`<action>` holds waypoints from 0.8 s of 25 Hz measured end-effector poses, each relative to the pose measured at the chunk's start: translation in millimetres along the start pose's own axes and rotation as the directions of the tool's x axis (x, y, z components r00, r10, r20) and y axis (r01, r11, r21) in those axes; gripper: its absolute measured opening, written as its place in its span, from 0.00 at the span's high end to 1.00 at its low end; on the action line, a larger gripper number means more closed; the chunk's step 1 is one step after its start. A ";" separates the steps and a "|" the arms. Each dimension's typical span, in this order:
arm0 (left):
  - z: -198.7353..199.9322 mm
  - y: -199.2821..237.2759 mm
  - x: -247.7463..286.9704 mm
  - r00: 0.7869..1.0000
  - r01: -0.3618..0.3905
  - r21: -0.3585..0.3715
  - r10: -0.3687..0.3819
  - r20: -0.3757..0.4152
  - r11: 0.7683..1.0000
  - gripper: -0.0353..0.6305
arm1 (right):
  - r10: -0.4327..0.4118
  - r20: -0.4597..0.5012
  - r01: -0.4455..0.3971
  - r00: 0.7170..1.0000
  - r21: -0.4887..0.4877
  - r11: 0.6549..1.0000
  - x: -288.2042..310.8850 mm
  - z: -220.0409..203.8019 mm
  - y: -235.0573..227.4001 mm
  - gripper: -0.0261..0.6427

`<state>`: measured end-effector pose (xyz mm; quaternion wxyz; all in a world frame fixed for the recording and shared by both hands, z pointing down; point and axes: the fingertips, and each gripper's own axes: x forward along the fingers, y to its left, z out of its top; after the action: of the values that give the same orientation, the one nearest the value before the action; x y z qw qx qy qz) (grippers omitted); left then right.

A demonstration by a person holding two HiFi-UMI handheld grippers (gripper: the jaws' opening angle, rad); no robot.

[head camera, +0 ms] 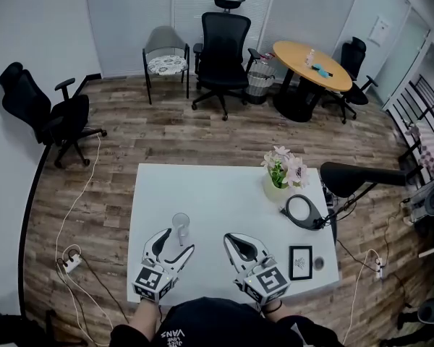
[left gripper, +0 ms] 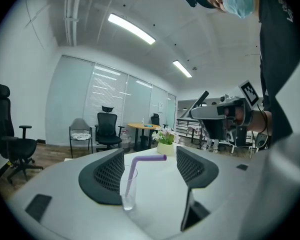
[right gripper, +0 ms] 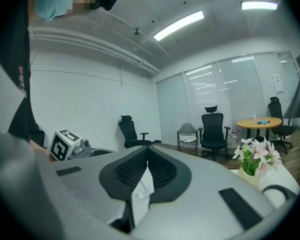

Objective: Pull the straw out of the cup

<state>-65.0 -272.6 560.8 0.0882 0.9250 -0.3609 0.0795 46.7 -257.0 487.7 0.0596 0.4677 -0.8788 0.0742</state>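
Observation:
A clear cup (head camera: pixel 181 225) stands on the white table (head camera: pixel 217 194) near its front edge. In the left gripper view the cup (left gripper: pixel 128 196) holds a purple straw (left gripper: pixel 135 166) whose bent top points right. My left gripper (head camera: pixel 179 240) is open, its jaws spread on either side of the cup without touching it; the cup stands close to the left jaw of the left gripper (left gripper: pixel 151 151). My right gripper (head camera: pixel 233 238) rests to the right of the cup, apart from it. Seen along its jaws, the right gripper (right gripper: pixel 147 151) is shut with nothing held.
A pot of pink flowers (head camera: pixel 278 176) stands at the table's far right, with a round ring lamp (head camera: pixel 301 210) and a small black frame (head camera: pixel 301 261) nearer. A black arm (head camera: pixel 362 176) hangs over the right edge. Office chairs and a round wooden table (head camera: pixel 311 63) stand beyond.

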 end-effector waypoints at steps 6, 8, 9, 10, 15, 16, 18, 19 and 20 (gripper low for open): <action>-6.1 2.5 12.0 1.000 -0.009 0.006 0.009 -0.015 1.000 0.47 | 0.014 0.009 -0.014 1.000 -0.002 1.000 -2.3 -5.5 -2.4 0.94; -6.0 2.0 14.8 1.000 -0.004 -0.001 0.004 -0.019 1.000 0.47 | -0.003 0.009 0.003 1.000 0.004 1.000 -2.5 -1.1 -3.7 0.94; -6.3 1.1 16.2 1.000 0.001 -0.004 -0.001 -0.022 1.000 0.47 | -0.017 0.007 0.017 1.000 0.007 1.000 -2.7 1.9 -4.9 0.94; -7.4 0.8 17.6 1.000 0.003 -0.004 -0.003 -0.026 1.000 0.47 | -0.029 0.004 0.029 1.000 0.010 1.000 -3.1 3.0 -6.1 0.94; -10.9 4.6 25.7 0.999 0.001 -0.010 -0.002 -0.032 1.000 0.47 | -0.049 -0.020 0.049 0.999 0.016 0.999 -6.2 -3.2 -10.9 0.93; -12.7 6.9 26.8 0.999 -0.005 -0.002 0.005 -0.032 1.000 0.47 | -0.051 -0.019 0.051 0.999 0.019 0.999 -6.7 -3.1 -11.4 0.94; -14.7 10.6 28.7 0.999 -0.012 0.009 0.013 -0.035 1.000 0.47 | -0.035 0.000 0.035 0.999 0.022 0.999 -6.5 -4.4 -10.1 0.93; -15.3 11.9 29.6 0.999 -0.013 0.010 0.014 -0.038 1.000 0.47 | -0.030 0.006 0.030 1.000 0.022 0.999 -6.2 -4.9 -9.8 0.94; -16.0 13.1 30.6 0.999 -0.014 0.008 0.015 -0.042 1.000 0.47 | -0.030 0.004 0.029 1.000 0.020 0.999 -5.8 -4.7 -9.9 0.94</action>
<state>-53.1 -298.6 584.2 0.0915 0.9208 -0.3655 0.1009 58.4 -256.8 492.0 0.0539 0.4813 -0.8711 0.0809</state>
